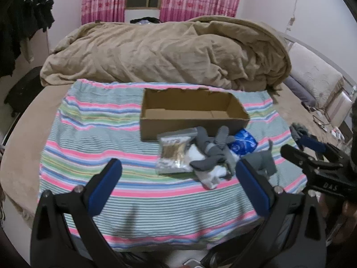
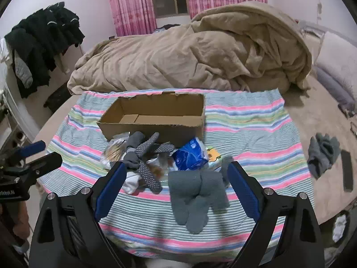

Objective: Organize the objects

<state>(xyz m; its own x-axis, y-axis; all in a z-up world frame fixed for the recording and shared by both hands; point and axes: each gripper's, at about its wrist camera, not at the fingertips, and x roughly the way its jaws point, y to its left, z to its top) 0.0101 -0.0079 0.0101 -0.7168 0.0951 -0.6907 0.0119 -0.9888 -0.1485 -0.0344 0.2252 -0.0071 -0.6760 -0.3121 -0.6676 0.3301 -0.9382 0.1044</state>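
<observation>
With both tools hanging over the near edge of the striped cloth (image 2: 245,120), left gripper (image 1: 178,174) is spread wide, nothing between its pads. Right gripper (image 2: 175,174) is spread too, a folded grey sock pair (image 2: 196,196) lying flat on the cloth between its fingers, no contact visible. Just past that pair: pile of loose stuff, consisting of grip-dot grey socks (image 2: 147,156), white cloth (image 2: 131,183), clear bag with tan contents (image 1: 174,154), blue packet (image 2: 189,154). Pile touches the near wall of the open cardboard box (image 2: 154,129), which sits mid-cloth, nothing inside. Right of the cloth, on bare bed: another grey sock bundle (image 2: 321,151), dark flat device (image 2: 347,170) beside it. Beyond the box: heaped tan duvet (image 2: 189,62), then pink curtains (image 2: 131,4).
</observation>
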